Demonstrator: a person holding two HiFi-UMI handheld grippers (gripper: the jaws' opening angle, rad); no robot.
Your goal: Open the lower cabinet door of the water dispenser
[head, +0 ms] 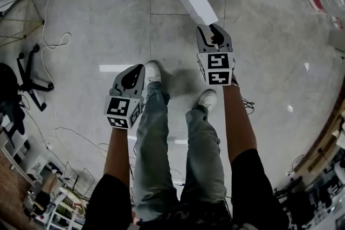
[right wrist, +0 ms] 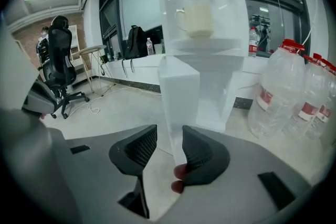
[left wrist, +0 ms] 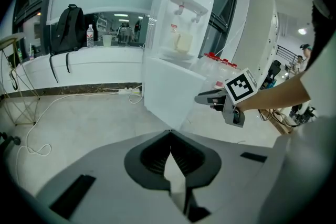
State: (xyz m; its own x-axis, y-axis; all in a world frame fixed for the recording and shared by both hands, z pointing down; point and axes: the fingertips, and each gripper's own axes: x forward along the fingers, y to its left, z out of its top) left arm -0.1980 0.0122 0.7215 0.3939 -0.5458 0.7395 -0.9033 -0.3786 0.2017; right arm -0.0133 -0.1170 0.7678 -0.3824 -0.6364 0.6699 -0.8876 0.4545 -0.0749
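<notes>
Right tool [right wrist: 169,147] half open. Edge of lower cabinet door [right wrist: 178,97] stands between pads, against right pad, thin gap at left pad. No squeeze seen.

Door stands out from body of water dispenser [right wrist: 202,34], free edge toward person. Cream mug [right wrist: 197,18] sits under taps.

Left tool [left wrist: 170,132] closed, tips meeting, nothing held. It hangs over floor [head: 97,35], well apart from door.

Water bottles [right wrist: 278,92] stand just beside dispenser.
</notes>
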